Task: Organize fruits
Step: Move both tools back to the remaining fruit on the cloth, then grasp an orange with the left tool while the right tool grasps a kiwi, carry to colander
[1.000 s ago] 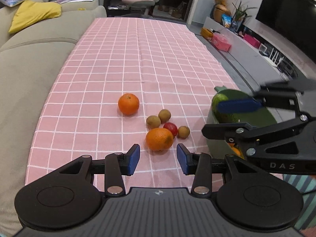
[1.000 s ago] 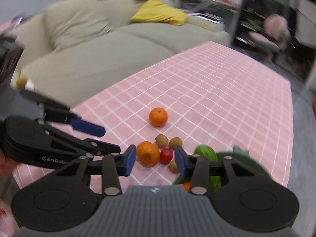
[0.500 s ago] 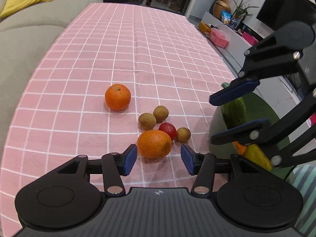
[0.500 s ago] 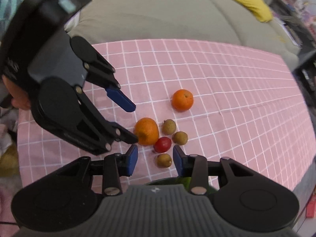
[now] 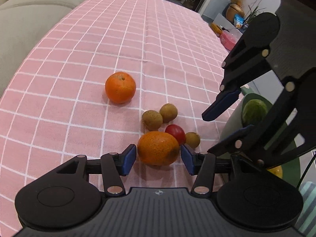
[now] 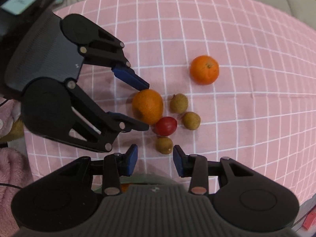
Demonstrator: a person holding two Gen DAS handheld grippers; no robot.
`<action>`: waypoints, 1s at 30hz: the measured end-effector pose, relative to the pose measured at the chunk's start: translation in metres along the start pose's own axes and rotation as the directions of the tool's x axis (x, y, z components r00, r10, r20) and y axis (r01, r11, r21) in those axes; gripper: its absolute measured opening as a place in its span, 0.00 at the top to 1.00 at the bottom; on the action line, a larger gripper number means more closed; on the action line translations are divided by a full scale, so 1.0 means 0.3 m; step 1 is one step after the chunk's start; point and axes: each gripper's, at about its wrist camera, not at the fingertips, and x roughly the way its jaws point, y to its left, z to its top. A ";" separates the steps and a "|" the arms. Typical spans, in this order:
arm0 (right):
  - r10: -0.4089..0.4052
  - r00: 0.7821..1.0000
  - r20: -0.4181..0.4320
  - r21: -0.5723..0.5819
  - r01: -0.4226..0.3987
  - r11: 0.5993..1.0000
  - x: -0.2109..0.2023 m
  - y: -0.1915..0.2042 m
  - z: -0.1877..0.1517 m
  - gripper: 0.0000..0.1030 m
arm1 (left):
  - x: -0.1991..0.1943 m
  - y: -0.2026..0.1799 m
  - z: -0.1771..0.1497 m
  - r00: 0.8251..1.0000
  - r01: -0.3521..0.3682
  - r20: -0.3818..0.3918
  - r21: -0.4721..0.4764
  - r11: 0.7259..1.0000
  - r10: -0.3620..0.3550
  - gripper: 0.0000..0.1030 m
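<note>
between the blue pads of the left gripper (image 5: 158,159) sits the nearer orange (image 5: 158,148), the larger and more oval of the two; the jaws stand apart on either side of it, the pads just beside its skin, and i cannot tell whether either one touches. seen from the right wrist, the same gripper (image 6: 145,106) reaches in from the left with one fingertip at the top of that orange (image 6: 147,106) and the other at its lower edge.

the right gripper (image 6: 155,160) hangs over the near edge of the cluster with its jaws apart and nothing between them; a small brown fruit (image 6: 164,145) lies just ahead of its pads. touching the nearer orange on its far side is a red fruit (image 5: 175,133), and beside that the same small brown fruit (image 5: 192,139). two more brown fruits (image 5: 160,116) lie close together a little farther out. the second orange (image 5: 120,87), rounder, rests alone, apart from the cluster.

all of this lies on a pink checked tablecloth (image 5: 118,39). at the table's right edge a green plate (image 5: 254,98) carries a green fruit (image 5: 253,110), partly hidden by the right gripper (image 5: 227,126). a beige sofa (image 5: 29,19) runs along the left.
</note>
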 end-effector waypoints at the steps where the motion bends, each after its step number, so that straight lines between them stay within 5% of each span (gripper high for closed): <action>1: 0.002 1.000 -0.011 -0.001 -0.002 1.000 0.012 -0.004 0.007 0.65 | 0.001 0.008 -0.002 1.000 0.012 0.002 -0.016 1.000 -0.012 0.42; 5: 0.004 0.998 -0.057 0.002 -0.004 1.000 0.076 -0.025 0.028 0.65 | 0.006 0.028 0.001 0.999 0.043 0.008 -0.082 0.996 -0.042 0.49; 17: -0.006 0.994 -0.106 0.027 0.009 1.000 0.196 -0.037 0.044 0.72 | -0.032 0.052 0.015 0.999 0.032 0.008 -0.077 0.997 -0.031 0.50; 20: -0.017 0.995 -0.103 0.028 0.020 0.999 0.194 -0.029 0.036 0.81 | -0.036 0.054 0.003 1.000 0.023 0.005 -0.081 0.996 -0.023 0.50; 30: -0.062 0.995 -0.074 0.036 0.065 0.997 0.183 0.009 0.038 0.82 | -0.104 0.052 0.004 0.999 0.025 0.035 -0.094 0.995 -0.022 0.50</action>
